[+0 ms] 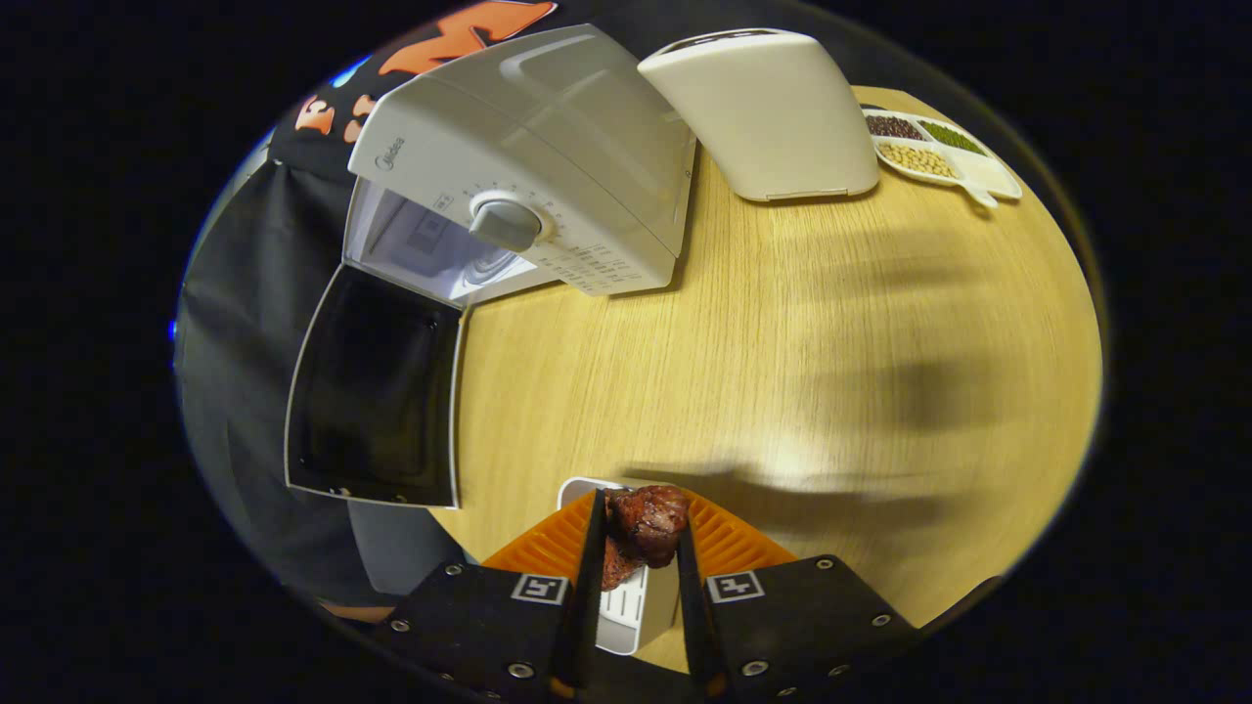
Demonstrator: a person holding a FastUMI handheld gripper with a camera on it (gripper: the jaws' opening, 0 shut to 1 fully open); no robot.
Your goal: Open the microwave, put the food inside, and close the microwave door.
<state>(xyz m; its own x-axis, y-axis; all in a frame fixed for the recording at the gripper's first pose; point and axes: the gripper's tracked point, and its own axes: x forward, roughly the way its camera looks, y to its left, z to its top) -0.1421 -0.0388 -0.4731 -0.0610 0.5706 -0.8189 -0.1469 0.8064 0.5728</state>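
tongs [638, 548] tight on brown food [648, 523]

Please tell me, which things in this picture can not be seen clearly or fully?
- Gripper view: the white tray under the food is mostly hidden by the gripper, whose fingers press on the food.
- Microwave cavity: only a lit corner shows past its open door.
- Dial markings: too small.
- Contents of the divided dish: too small to identify.

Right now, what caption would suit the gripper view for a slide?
Gripper shut on a piece of meat, the microwave door open ahead.
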